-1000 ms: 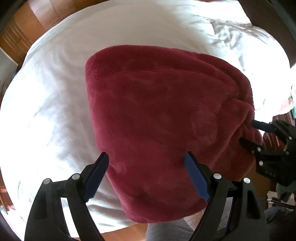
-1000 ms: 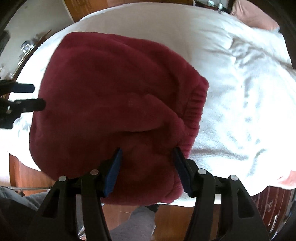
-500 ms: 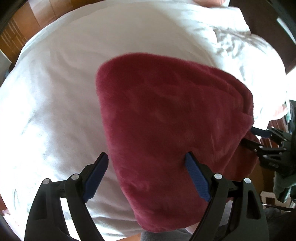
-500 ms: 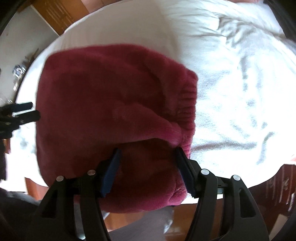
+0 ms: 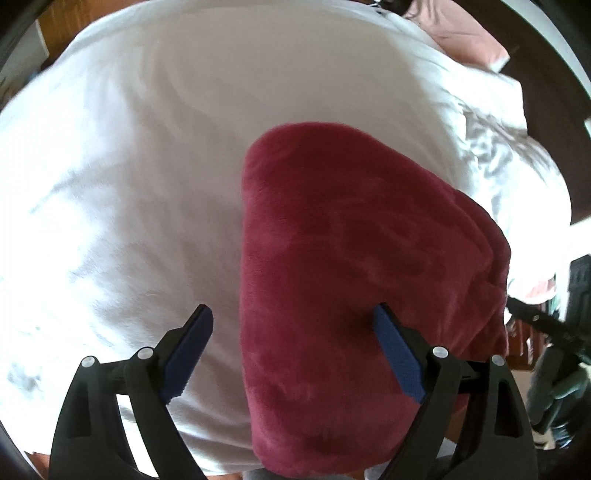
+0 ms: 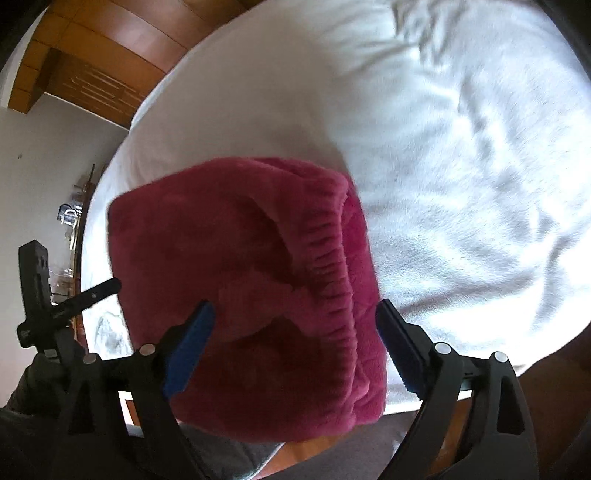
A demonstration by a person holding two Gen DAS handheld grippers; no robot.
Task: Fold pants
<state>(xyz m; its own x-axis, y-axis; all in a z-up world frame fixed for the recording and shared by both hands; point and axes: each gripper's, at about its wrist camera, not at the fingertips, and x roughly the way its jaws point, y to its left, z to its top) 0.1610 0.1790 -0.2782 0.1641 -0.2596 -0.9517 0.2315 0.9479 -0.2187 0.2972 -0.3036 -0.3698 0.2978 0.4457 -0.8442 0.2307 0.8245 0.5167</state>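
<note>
The dark red fleece pants (image 5: 354, 280) lie folded in a thick bundle on the white bed, near its front edge. In the right wrist view the pants (image 6: 258, 280) show their gathered elastic waistband (image 6: 332, 266) on the right side. My left gripper (image 5: 295, 350) is open above the bundle's left edge, holding nothing. My right gripper (image 6: 295, 347) is open above the waistband end, holding nothing. The right gripper's fingers (image 5: 532, 317) show at the right edge of the left wrist view. The left gripper's fingers (image 6: 92, 291) show at the left of the right wrist view.
The white bedsheet (image 5: 147, 184) spreads far to the left and back, with rumpled bedding (image 6: 480, 166) on the right. A pink pillow (image 5: 458, 33) lies at the far corner. Wooden floor (image 6: 92, 70) and a white wall lie beyond the bed.
Both grippers have pulled back and up from the pants, so the bundle looks smaller. The right gripper's fingers have opened wider. The pants stay folded on the bed.
</note>
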